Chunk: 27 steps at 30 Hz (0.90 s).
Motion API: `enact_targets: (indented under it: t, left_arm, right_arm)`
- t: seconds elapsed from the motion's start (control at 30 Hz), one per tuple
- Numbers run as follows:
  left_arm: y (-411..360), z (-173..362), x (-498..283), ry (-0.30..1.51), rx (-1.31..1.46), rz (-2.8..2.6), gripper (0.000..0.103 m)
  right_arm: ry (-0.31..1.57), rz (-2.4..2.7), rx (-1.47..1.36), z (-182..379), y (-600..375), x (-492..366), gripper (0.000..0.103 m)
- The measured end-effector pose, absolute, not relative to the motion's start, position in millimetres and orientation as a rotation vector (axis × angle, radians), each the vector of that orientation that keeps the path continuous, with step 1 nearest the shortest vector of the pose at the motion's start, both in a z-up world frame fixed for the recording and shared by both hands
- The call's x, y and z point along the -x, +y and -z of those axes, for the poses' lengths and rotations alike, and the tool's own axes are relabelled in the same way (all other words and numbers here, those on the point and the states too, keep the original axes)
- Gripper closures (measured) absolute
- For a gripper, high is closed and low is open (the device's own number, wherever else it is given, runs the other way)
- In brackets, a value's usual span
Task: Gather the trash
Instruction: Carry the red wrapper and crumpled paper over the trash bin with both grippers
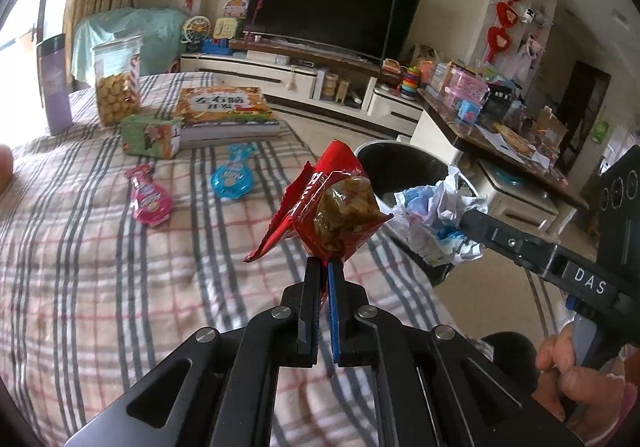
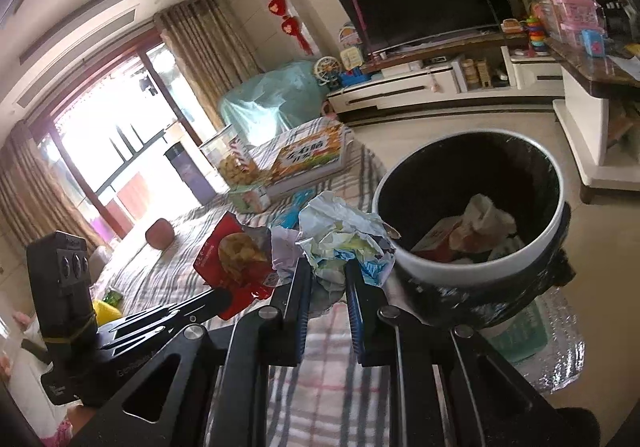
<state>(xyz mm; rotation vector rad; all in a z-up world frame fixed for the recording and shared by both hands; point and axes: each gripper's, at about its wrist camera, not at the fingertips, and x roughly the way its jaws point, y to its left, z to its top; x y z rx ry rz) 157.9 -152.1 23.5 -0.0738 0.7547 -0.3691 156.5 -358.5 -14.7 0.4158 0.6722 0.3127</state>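
left gripper (image 1: pixel 325 261) clamped on red snack packet (image 1: pixel 320 207); right gripper (image 2: pixel 328 267) grasping crumpled paper wad (image 2: pixel 340 239). both beside trash bin (image 2: pixel 460 271), not yet dropped. bin already holds some trash. pink wrapper (image 1: pixel 150 199), blue wrapper (image 1: pixel 232 177) left on plaid cloth (image 1: pixel 100 267).

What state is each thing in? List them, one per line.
left gripper: shut on red snack packet, torn open.
right gripper: shut on crumpled paper.
trash bin: open, part filled.
cookie jar: upright, part full.
television: off.
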Motion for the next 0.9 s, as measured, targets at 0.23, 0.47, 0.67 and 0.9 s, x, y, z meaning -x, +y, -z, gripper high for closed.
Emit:
enact_targets:
  t: [0.23, 0.47, 0.67, 0.9]
  left_arm:
    - [-167.7, -22.2, -174.4, 0.752, 0.052, 0.393, 0.101]
    - [-177.4, -18.4, -187.8, 0.76, 0.052, 0.414, 0.101]
    - [-186.3, -16.5, -198.1, 0.765, 0.052, 0.424, 0.101]
    - [-196.9, -15.9, -209.1, 0.766, 0.037, 0.449, 0.101]
  right_arm:
    - [0.664, -0.273, -0.418, 10.7, -373.3, -164.8, 0.086]
    - [0.658, -0.24, -0.422, 8.1, -386.5, -170.0, 0.086]
    - [0.664, -0.214, -0.431, 11.4, -397.3, -175.8, 0.086]
    - [0.67, -0.18, -0.43, 13.6, -410.9, -182.5, 0.086]
